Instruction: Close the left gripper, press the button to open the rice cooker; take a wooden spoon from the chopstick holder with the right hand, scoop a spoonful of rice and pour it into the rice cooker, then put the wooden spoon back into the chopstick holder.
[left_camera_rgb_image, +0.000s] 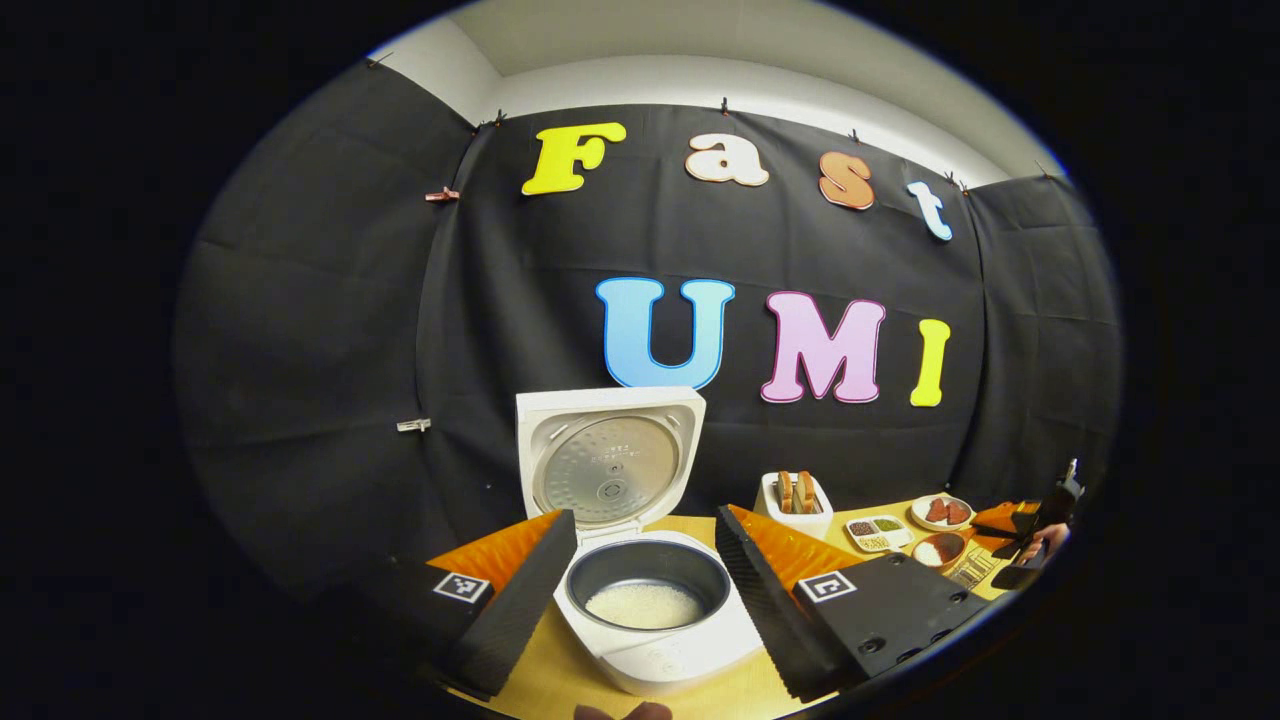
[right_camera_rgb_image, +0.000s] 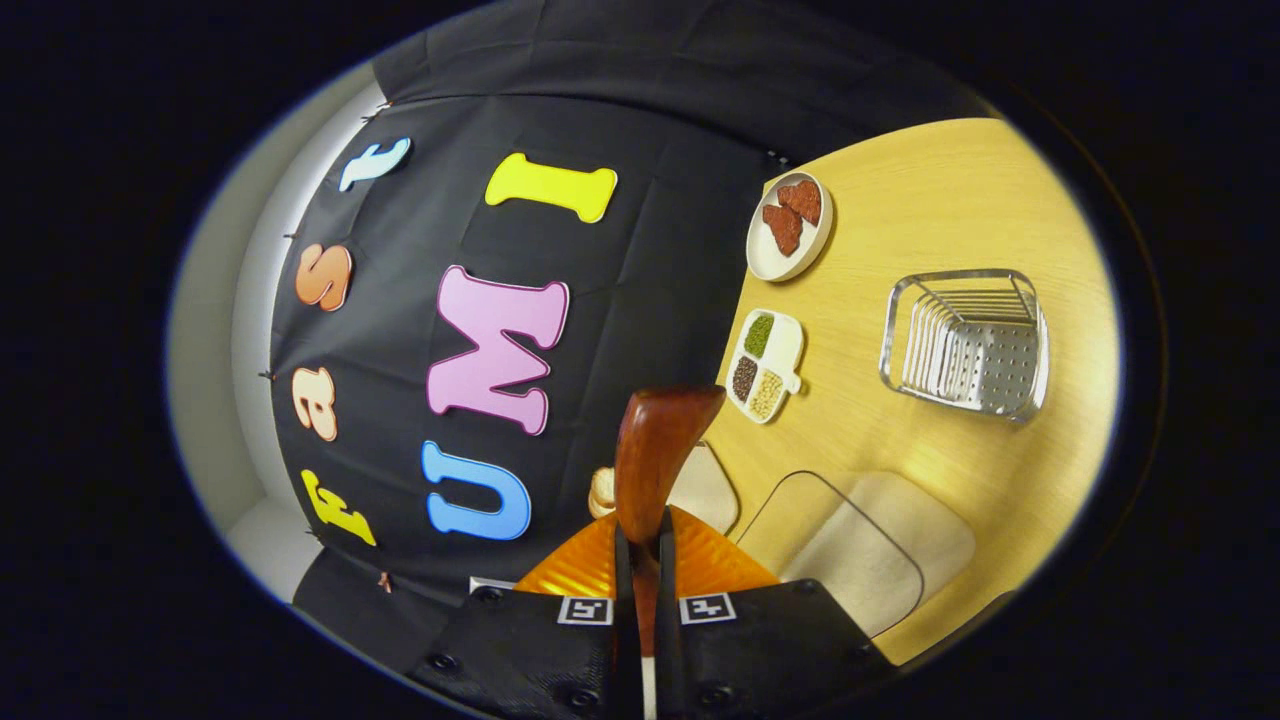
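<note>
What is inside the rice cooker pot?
The rice cooker has its lid up, and white rice lies across the bottom of the dark inner pot. Anything beneath the rice is covered, so it cannot be seen.

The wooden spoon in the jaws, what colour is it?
Reddish-brown wooden spoon; right gripper view shows it best.

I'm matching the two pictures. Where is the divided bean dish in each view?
Left gripper view: bean dish lower right, just left of the plate.
Right gripper view: bean dish right of centre, just right of the spoon.
Shared landmark: the plate of red pieces, beside the dish in both.
</note>
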